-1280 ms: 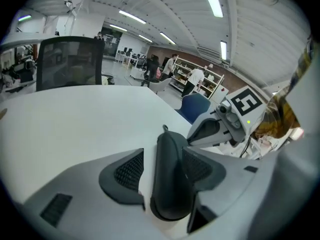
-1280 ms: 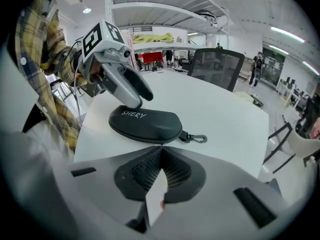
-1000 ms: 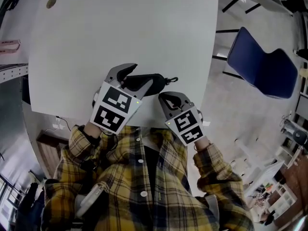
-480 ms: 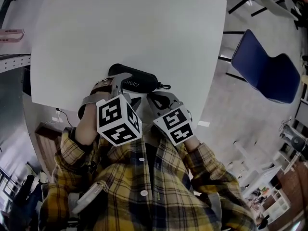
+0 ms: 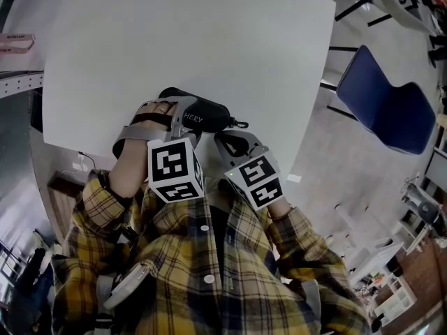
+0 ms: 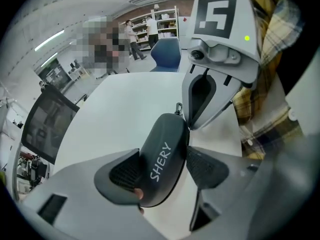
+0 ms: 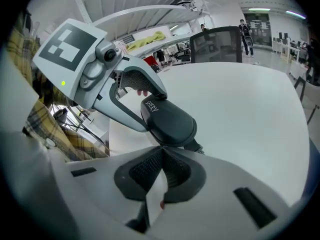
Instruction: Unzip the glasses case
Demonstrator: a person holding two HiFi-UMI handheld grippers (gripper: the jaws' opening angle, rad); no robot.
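Head view: a black oval hard-shell glasses case (image 5: 206, 115) lies on the white table (image 5: 209, 40), near its front edge. The left gripper (image 5: 180, 117) is over the case.

Left gripper view: the case (image 6: 167, 134) reads "SHERY" in white. The jaws are opening, spread either side of it.

Right gripper view: the right gripper (image 7: 162, 151) has its jaws pressed together on nothing, just short of the case (image 7: 170, 121)

Grippers, quantity two: the left gripper (image 6: 162, 166), jaws opening, and the right gripper (image 7: 161, 159), jaws together with nothing between them. Glasses case (image 5: 202, 115), quantity one, sits between the left gripper's jaws and just ahead of the right gripper's tips. Furniture, quantity two: one white table (image 5: 209, 40) beneath both grippers and one blue chair (image 5: 384, 107) well apart from the right gripper, beyond the table edge.
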